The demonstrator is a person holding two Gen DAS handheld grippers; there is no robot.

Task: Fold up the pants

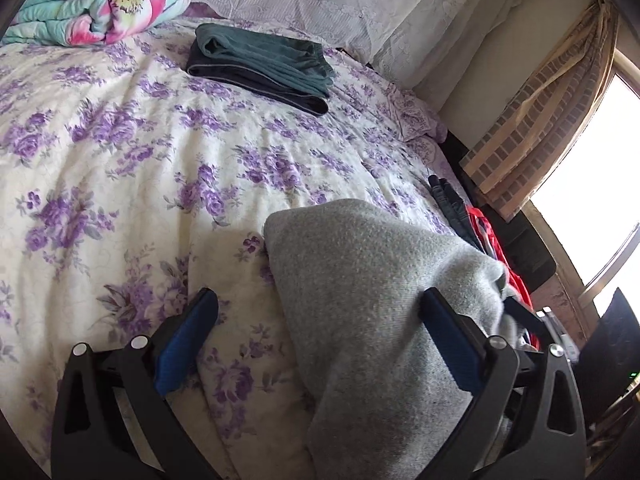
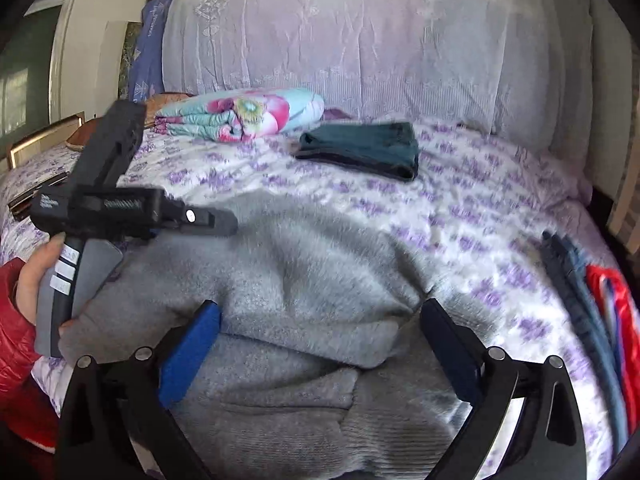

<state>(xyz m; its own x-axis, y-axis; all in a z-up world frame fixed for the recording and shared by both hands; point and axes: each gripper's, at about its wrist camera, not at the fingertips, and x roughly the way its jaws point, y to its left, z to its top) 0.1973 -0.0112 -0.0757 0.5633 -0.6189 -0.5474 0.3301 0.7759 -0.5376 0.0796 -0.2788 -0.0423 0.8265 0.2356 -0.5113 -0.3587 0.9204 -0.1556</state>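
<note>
Grey fleece pants (image 1: 372, 300) lie folded over on the floral bedspread (image 1: 120, 152); they also show in the right wrist view (image 2: 304, 292). My left gripper (image 1: 320, 316) is open, its right finger resting against the grey fabric, its left finger over bare bedspread. In the right wrist view the left gripper (image 2: 216, 222) reaches in from the left above the pants. My right gripper (image 2: 320, 328) is open, hovering over the pants near the waistband.
A folded stack of dark green and black pants (image 1: 260, 68) lies farther back on the bed, seen too in the right wrist view (image 2: 360, 150). A rolled flowered quilt (image 1: 100, 4) sits by the headboard. Jeans and red clothing (image 2: 600, 300) lie at the bed's right edge.
</note>
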